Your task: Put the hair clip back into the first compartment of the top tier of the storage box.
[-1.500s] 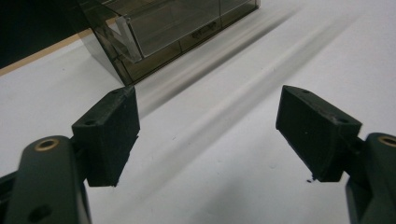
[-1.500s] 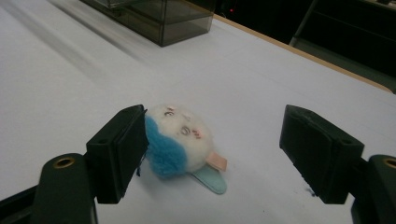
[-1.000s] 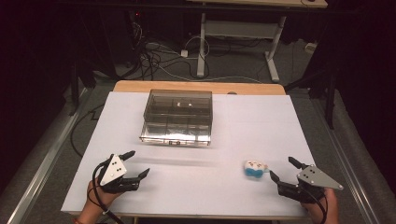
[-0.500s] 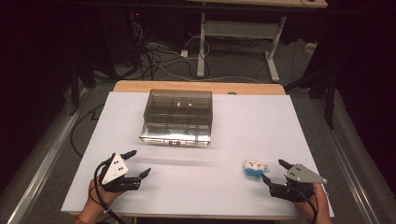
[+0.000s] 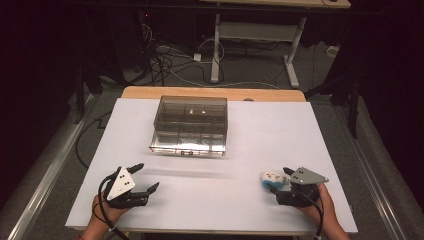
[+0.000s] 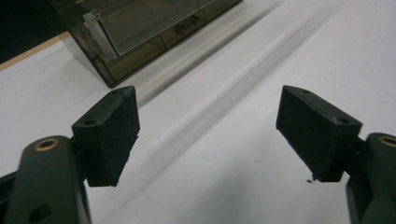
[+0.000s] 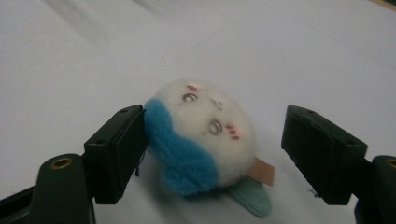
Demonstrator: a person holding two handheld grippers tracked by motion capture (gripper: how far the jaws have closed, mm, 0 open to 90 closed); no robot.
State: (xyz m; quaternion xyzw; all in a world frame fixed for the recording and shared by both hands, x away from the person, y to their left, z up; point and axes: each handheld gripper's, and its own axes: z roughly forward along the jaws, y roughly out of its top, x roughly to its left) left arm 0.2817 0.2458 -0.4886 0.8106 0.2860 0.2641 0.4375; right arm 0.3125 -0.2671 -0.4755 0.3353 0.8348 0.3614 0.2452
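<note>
R gripper [image 7: 210, 154] sat w/ jaws apart around the plush toy [image 7: 205, 135], grasp step pending, next likely a squeeze; L gripper [image 6: 210, 135] was spread wide & empty nr the drawer box [image 6: 140, 32].

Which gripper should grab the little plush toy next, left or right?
Right. The right gripper is open with the plush toy already between its jaws. The left gripper, also open, sits across the table with nothing between its jaws.
</note>
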